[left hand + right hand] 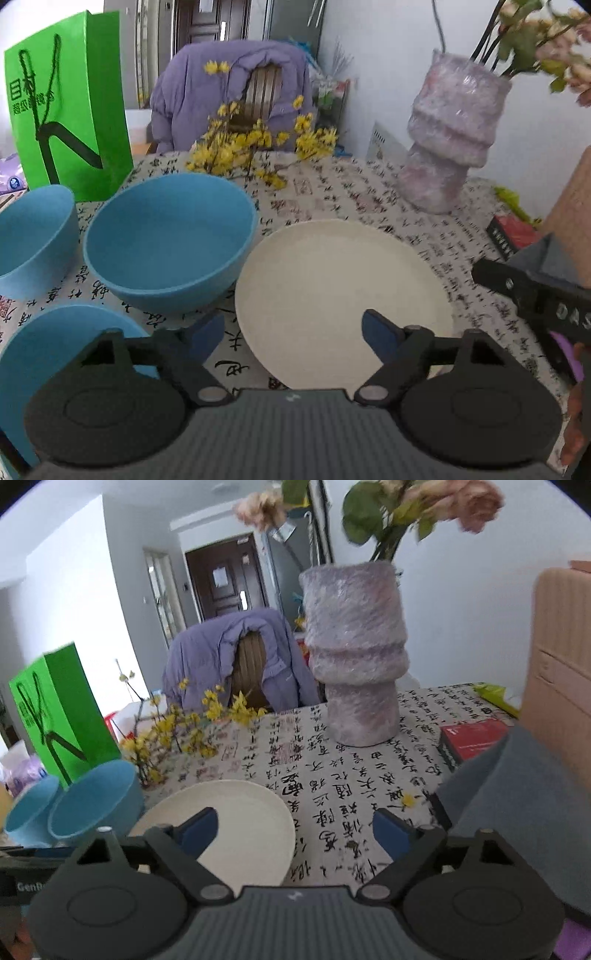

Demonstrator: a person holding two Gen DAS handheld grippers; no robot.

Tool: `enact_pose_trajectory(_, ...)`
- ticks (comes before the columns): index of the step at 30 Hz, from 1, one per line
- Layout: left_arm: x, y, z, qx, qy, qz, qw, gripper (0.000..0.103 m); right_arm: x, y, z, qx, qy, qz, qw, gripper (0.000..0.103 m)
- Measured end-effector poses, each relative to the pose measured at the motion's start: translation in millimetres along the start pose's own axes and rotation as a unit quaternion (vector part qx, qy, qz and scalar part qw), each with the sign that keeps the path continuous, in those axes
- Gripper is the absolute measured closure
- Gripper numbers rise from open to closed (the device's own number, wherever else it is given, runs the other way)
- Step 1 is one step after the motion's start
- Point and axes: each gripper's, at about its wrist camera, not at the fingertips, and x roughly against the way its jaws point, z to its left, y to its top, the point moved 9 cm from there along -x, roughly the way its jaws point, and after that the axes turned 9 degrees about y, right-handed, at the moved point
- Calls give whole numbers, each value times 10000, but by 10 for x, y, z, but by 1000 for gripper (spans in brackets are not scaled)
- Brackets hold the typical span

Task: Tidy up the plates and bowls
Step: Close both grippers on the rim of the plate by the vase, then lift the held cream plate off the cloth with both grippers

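Left wrist view: left gripper (pixel 293 338) hovers over the near rim of the cream plate, jaws spread wide with nothing between them.
Right wrist view: right gripper (pixel 295 832) sits above the counter beside the plate, jaws spread apart and holding nothing; its left blue pad overlaps the plate's near side.
Cream plate (pixel 343 291): flat on the counter (pixel 369 192), near the front edge, just beside the middle bowl.
Nearest blue bowl (pixel 48 343): at the front-left, partly hidden behind the left gripper.
Middle blue bowl (pixel 170 240): upright, empty, close to the plate's left rim.
Far-left blue bowl (pixel 33 236): upright, cut off by the picture edge.
Yellow flower sprigs (pixel 255 144): lying on the counter behind the bowls.
Green paper bag (pixel 66 107): standing at the back-left.
Wrapped purple vase (pixel 450 136): upright toward the back-right, holding pink flowers.
Red box (pixel 472 736): at the right edge.
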Motion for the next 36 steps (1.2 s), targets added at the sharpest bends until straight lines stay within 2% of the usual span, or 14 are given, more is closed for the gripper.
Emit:
enact_pose_trajectory(3, -122, 6, 21, 24, 118, 182, 9998, 31, -227, -16, -22, 18, -37, 248, 9997, 23)
enact_pose_trajectory(5, -197, 15, 44, 83, 129, 294, 9994, 32, -371, -49, -29, 66, -34, 407, 9991, 29)
enact_pose_trajectory(8, -281, 41, 78, 185, 127, 378, 9990, 41, -539, -117, -17, 140, -42, 625, 9979, 46)
enact_pose_trajectory(11, -324, 60, 121, 234, 206, 354, 9989, 53, -662, -161, -6, 152, -32, 736, 9972, 59)
enact_pose_trajectory(13, -354, 58, 144, 269, 223, 377, 9987, 69, -723, -188, -2, 131, -4, 791, 9968, 72)
enact_pose_trajectory(16, -371, 49, 171, 239, 329, 312, 9987, 77, -786, -237, 8, 143, 5, 863, 9962, 79)
enact_pose_trajectory(21, -398, 83, 195, 119, 481, 193, 9986, 91, -835, -291, -27, 158, -113, 928, 9955, 89)
enact_pose_trajectory(27, -386, 99, 210, 183, 430, 175, 9988, 101, -772, -282, -62, 52, -90, 845, 9964, 93)
enact_pose_trajectory(29, -355, 86, 145, 174, 208, 206, 9994, 102, -717, -280, -37, 96, -66, 794, 9968, 94)
enact_pose_trajectory(31, -301, 75, 74, 101, 142, 140, 9998, 102, -654, -275, -8, 158, -67, 764, 9969, 95)
enact_pose_trajectory(36, -303, 38, 25, 111, 202, 191, 9996, 99, -595, -267, -26, 186, -218, 741, 9968, 95)
